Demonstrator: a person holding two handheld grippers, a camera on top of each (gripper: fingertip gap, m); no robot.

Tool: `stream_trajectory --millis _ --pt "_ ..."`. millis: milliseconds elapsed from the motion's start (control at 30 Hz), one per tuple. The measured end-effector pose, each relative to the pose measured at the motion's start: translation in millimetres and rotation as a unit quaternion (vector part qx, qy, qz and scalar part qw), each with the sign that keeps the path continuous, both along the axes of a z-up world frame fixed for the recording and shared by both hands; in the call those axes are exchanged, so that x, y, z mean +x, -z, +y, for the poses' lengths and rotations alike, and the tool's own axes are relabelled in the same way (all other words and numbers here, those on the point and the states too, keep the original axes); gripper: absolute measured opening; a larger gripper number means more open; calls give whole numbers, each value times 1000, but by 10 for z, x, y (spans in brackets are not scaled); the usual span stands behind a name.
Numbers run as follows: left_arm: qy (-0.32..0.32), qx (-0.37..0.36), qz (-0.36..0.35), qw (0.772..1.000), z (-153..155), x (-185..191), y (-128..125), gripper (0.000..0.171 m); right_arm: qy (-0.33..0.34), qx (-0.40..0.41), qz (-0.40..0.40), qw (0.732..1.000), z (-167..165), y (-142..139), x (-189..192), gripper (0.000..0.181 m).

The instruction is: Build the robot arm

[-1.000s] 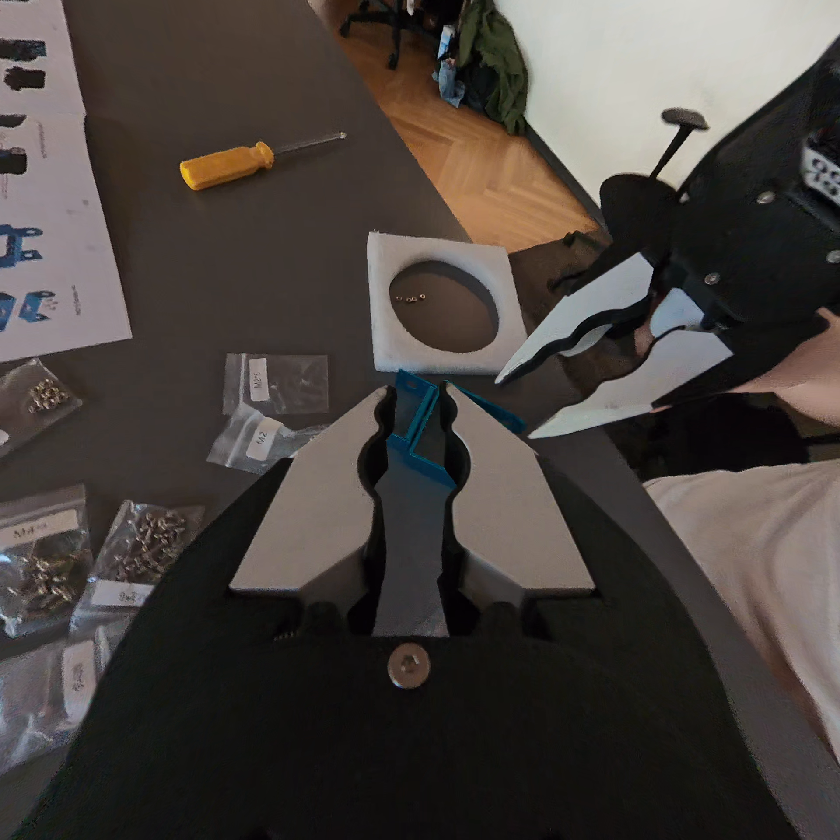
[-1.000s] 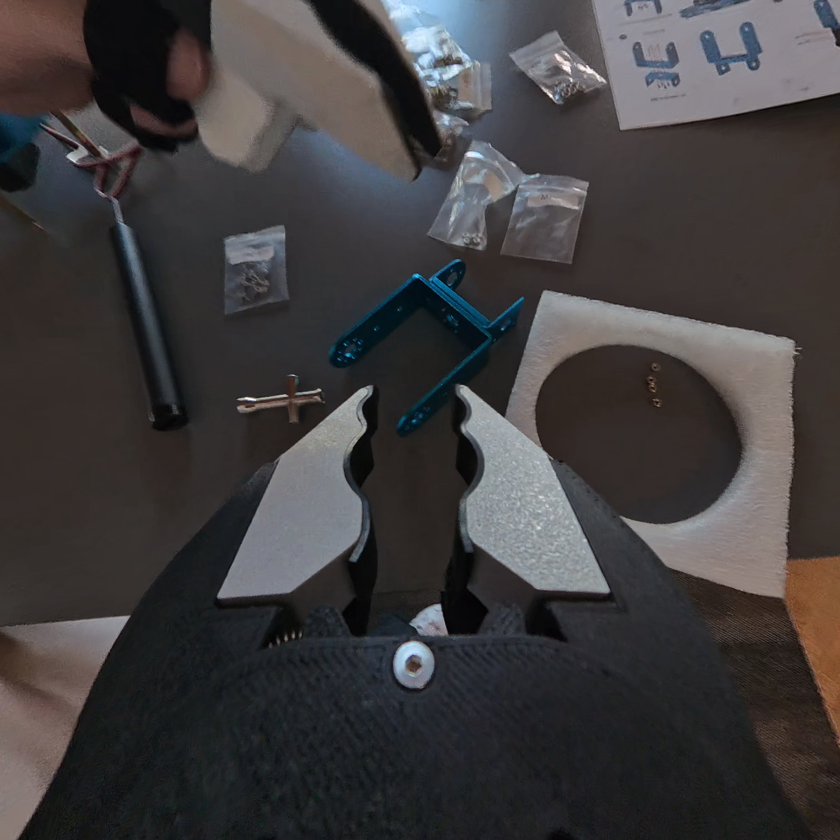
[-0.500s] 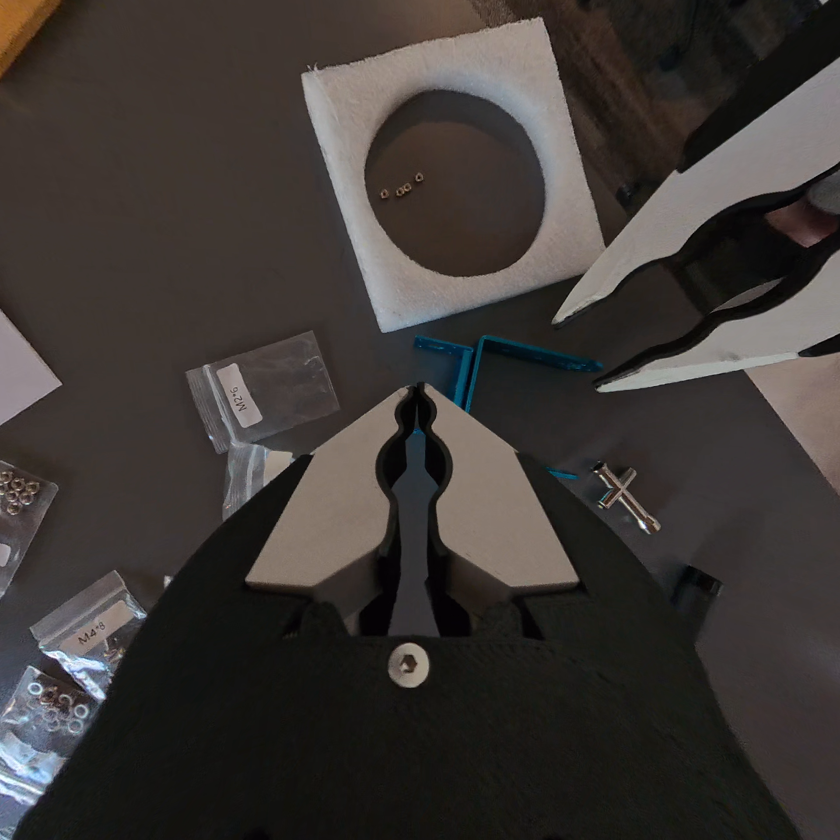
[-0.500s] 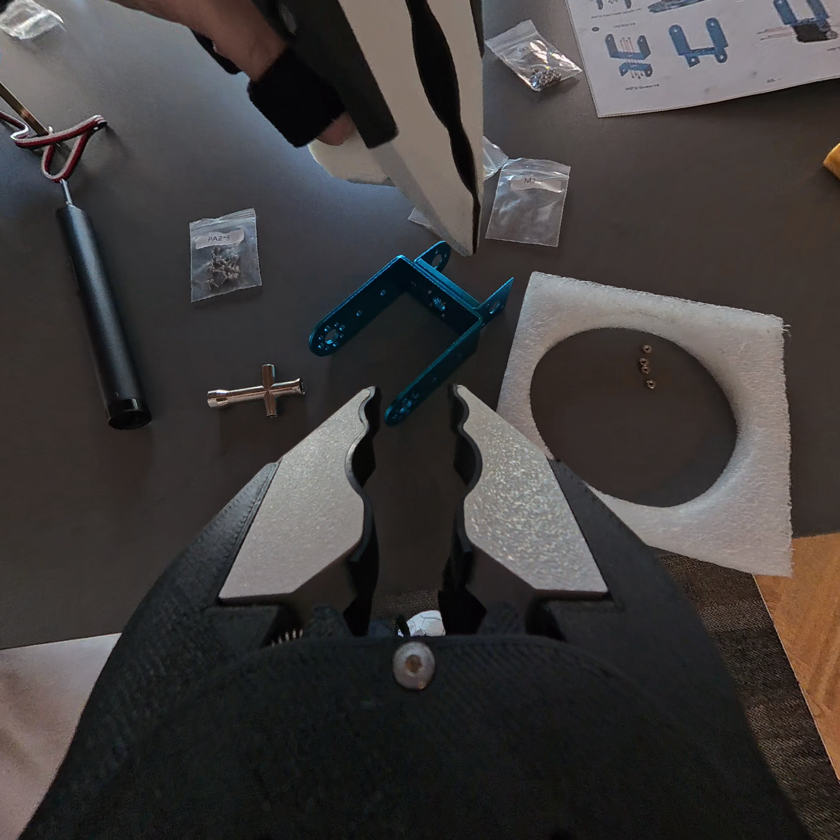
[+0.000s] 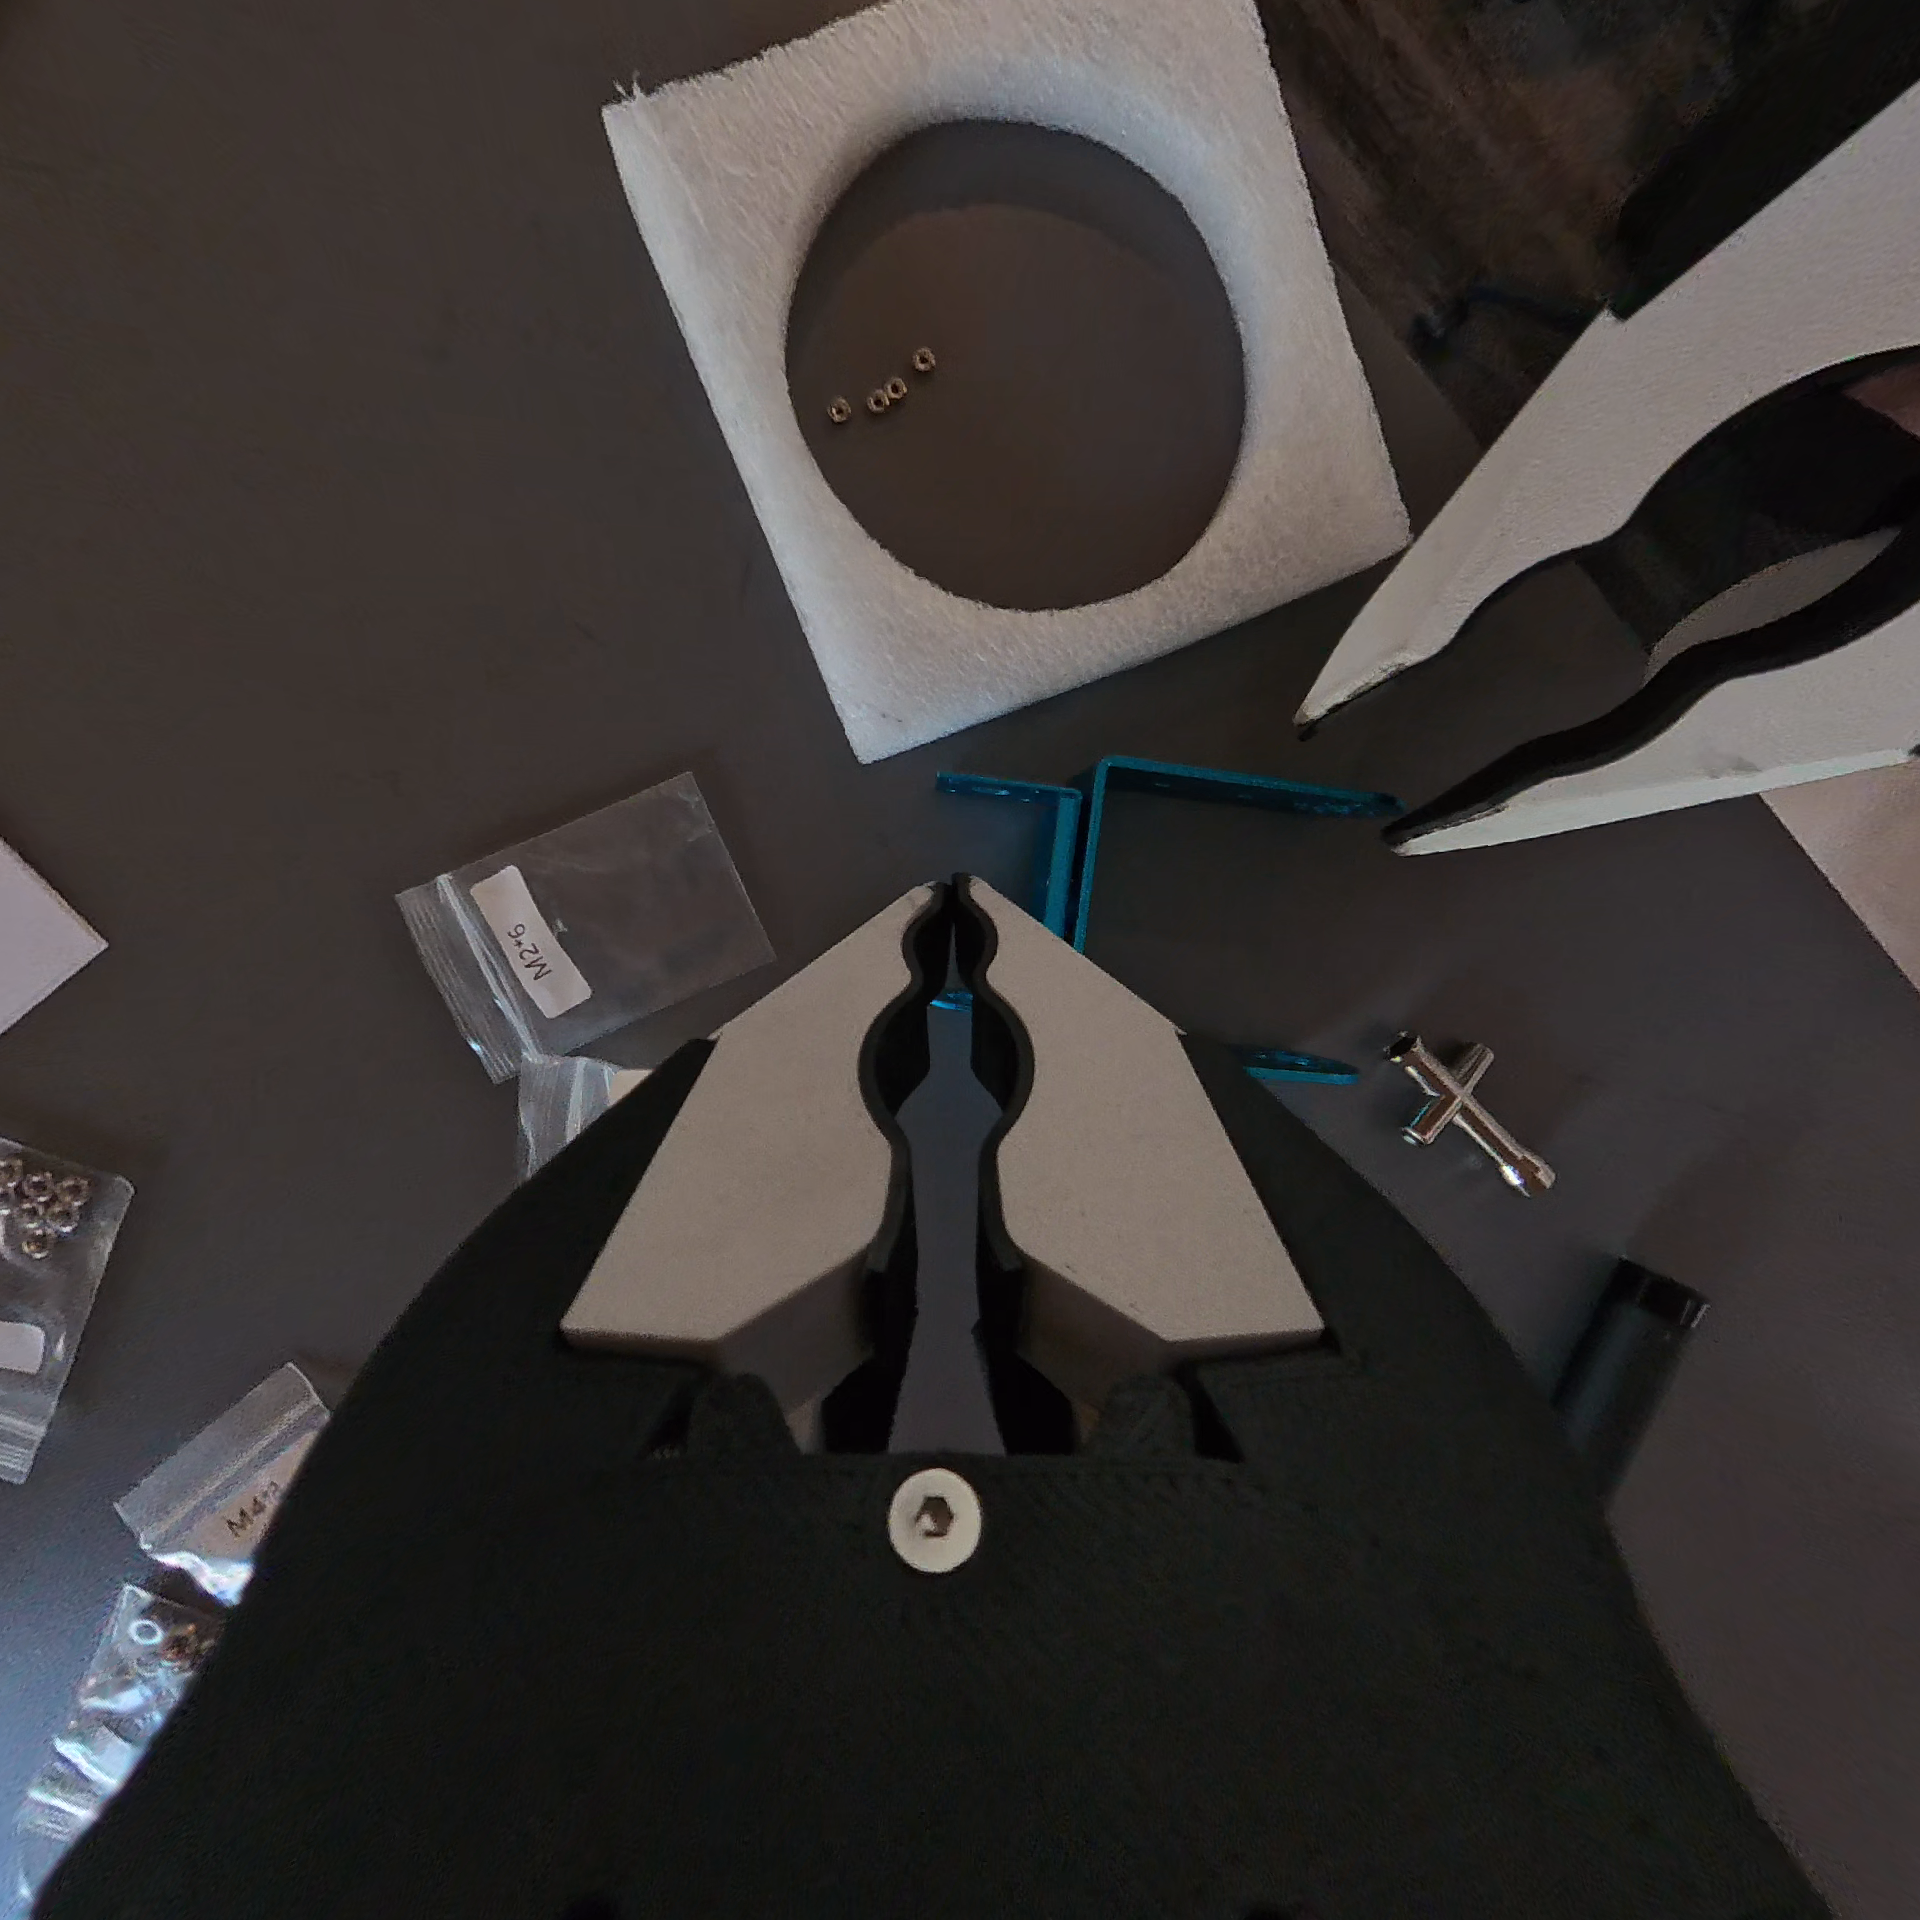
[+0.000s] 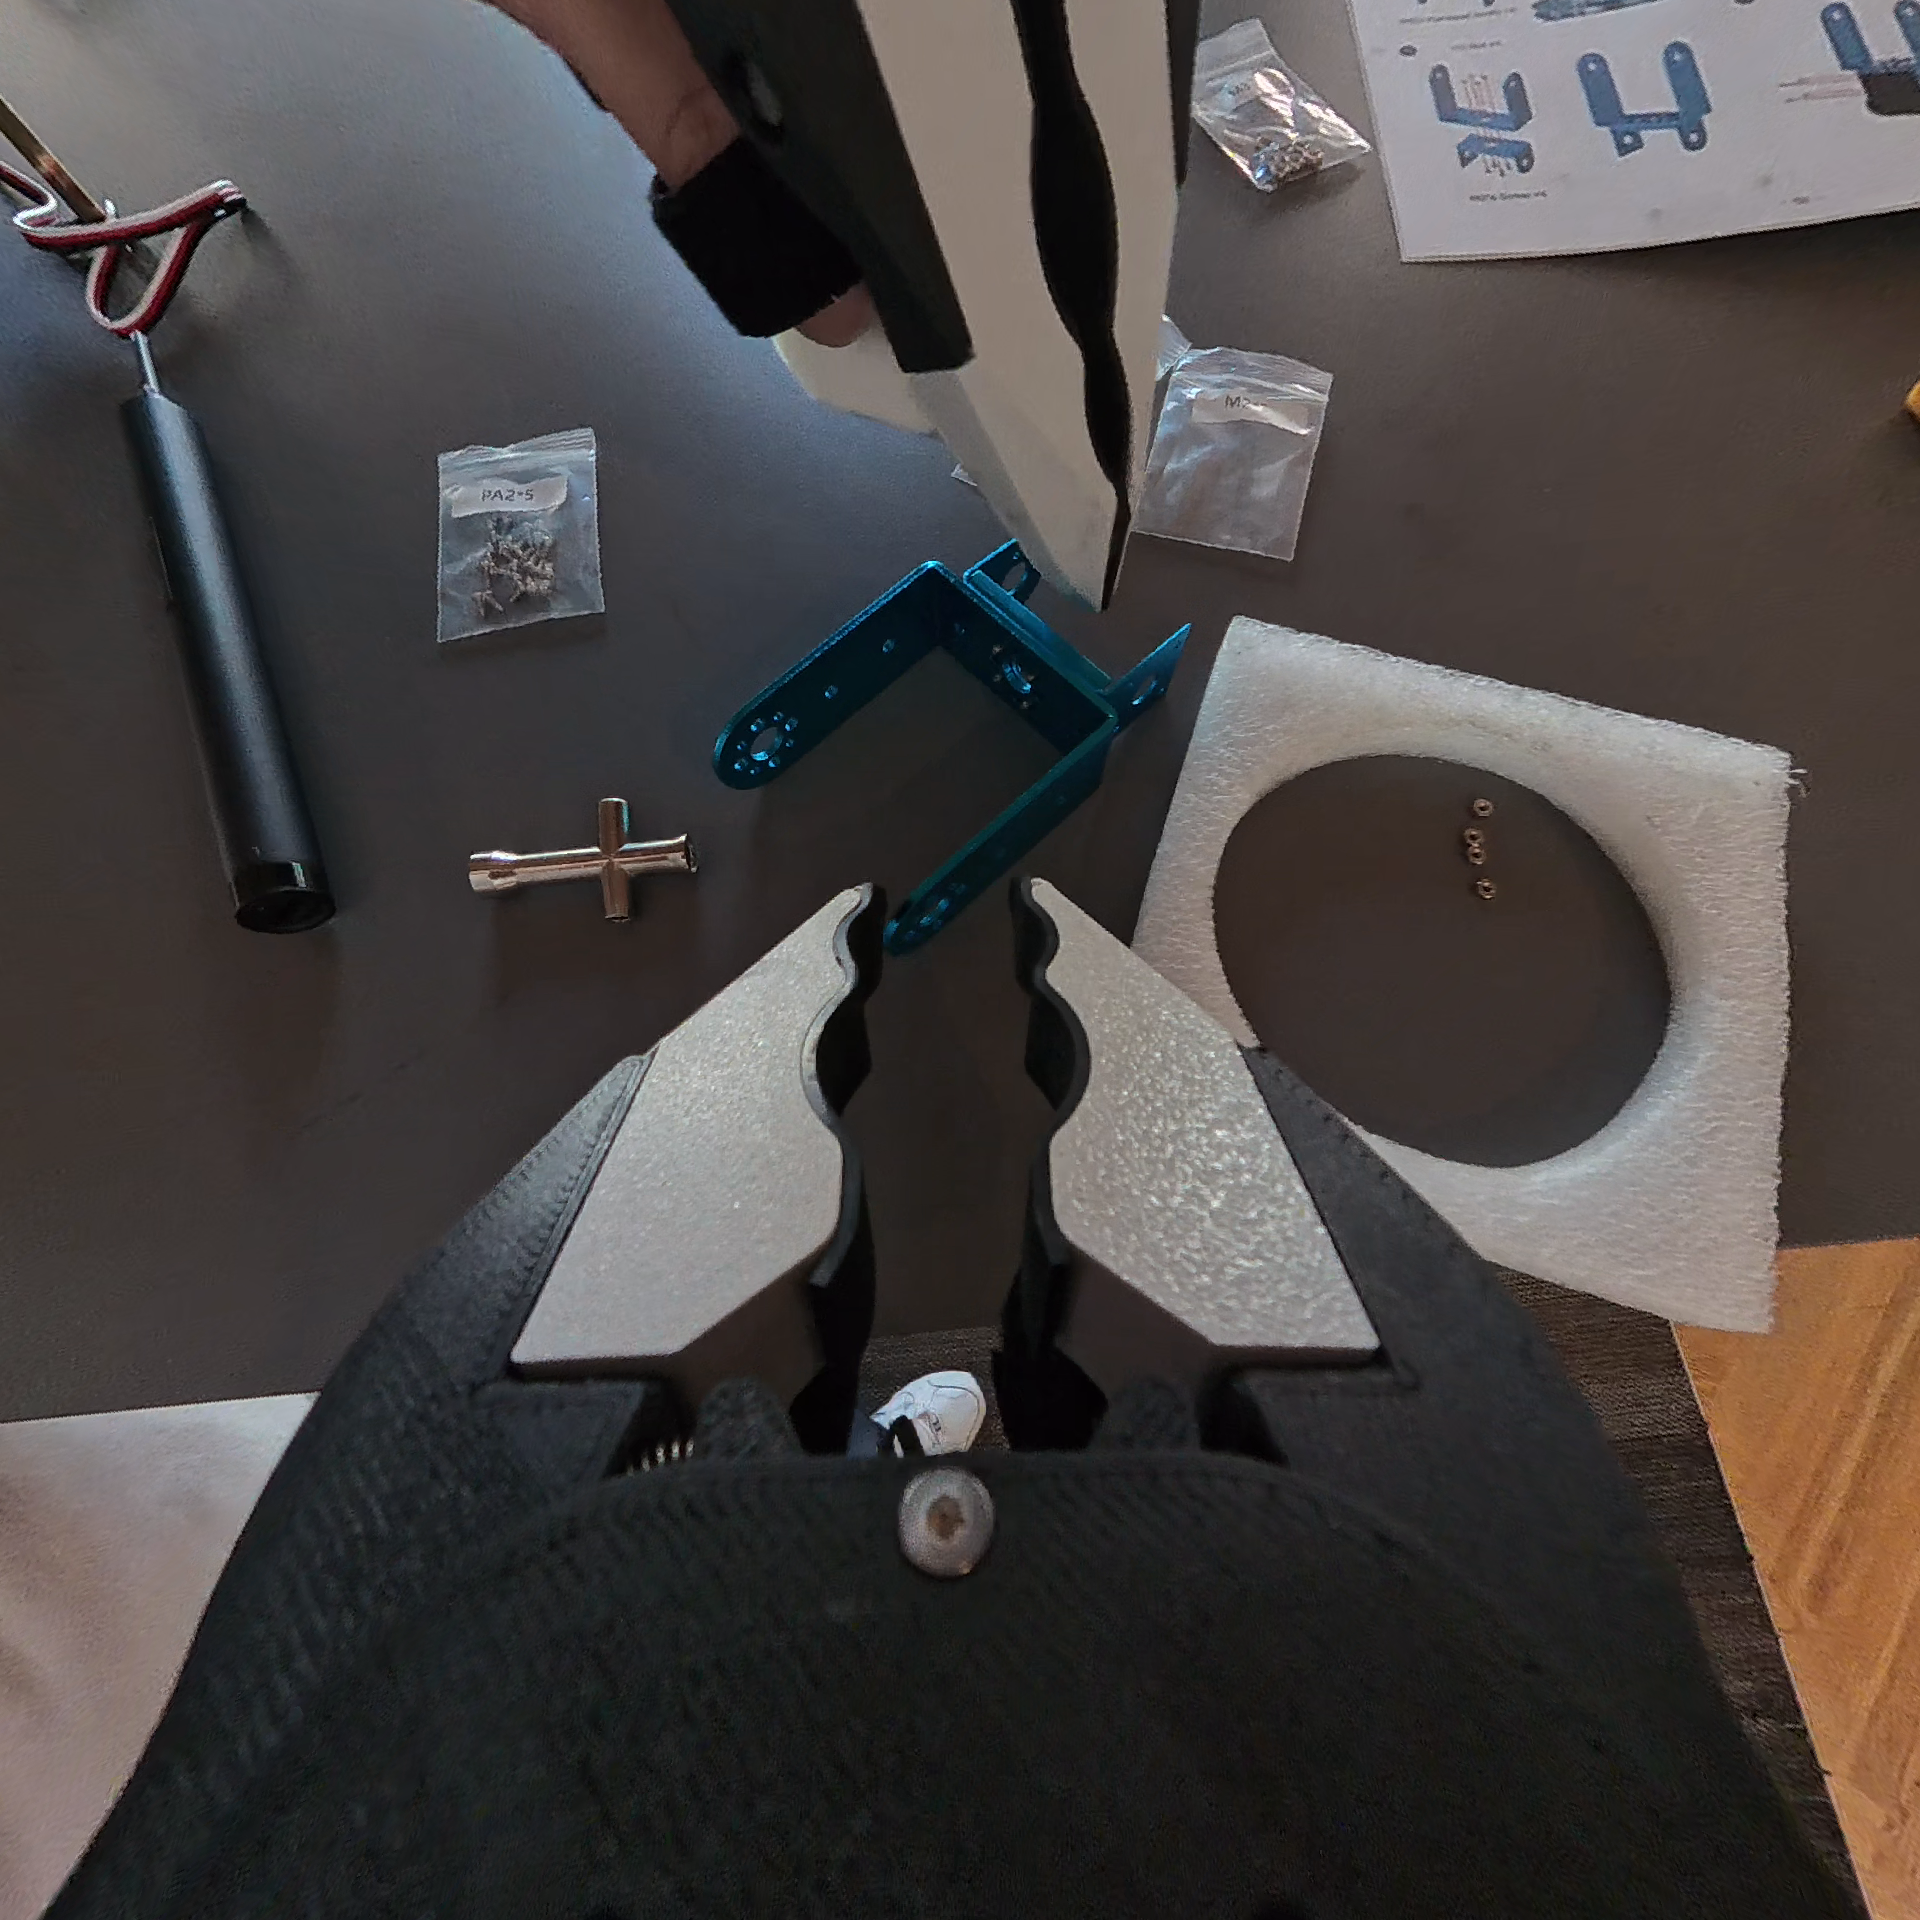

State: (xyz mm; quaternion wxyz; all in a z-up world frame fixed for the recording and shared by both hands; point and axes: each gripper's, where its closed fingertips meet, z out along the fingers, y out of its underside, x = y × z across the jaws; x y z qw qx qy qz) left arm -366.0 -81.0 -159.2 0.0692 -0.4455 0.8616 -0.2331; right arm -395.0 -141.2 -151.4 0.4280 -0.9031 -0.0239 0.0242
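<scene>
A blue U-shaped metal bracket (image 6: 831, 696) lies on the dark table (image 6: 520, 1091); it also shows in the left wrist view (image 5: 1226, 795). My right gripper (image 6: 945, 894) is open, and the end of the bracket's near arm sits between its tips, close to the table. From the left wrist view, the right gripper (image 5: 1351, 784) reaches the bracket's arm end. My left gripper (image 5: 954, 883) is shut and empty. It points down with its tip just over the bracket's far corner (image 6: 1107, 582).
A white foam square (image 6: 1507, 1236) with a round hole holding three small nuts (image 6: 1475, 842) lies right of the bracket, at the table edge. A chrome cross wrench (image 6: 603, 862), black cylinder tool (image 6: 229, 665), screw bags (image 6: 520, 530) and an instruction sheet (image 6: 1662, 125) lie around. Left tips to right tips: about 8 cm.
My left gripper closed from open and came down from high above to the bracket's far corner. My right gripper stayed open and edged closer to the bracket's arm end.
</scene>
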Motion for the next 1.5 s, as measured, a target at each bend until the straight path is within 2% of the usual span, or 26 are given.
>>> stream_trajectory --millis 133,767,1133,1500 --pt "27 -7 22 999 -51 -7 28 0 -3 2 -7 1000 -1 -4 -8 24" --pt "-6 11 41 999 22 -150 65 0 -1 8 -20 1000 37 -4 165 23" --pt "-32 3 62 998 -55 -264 69 0 -17 9 -29 999 92 19 232 21" --pt "-63 -10 80 995 -137 -398 66 0 -46 7 -27 999 151 58 221 9"
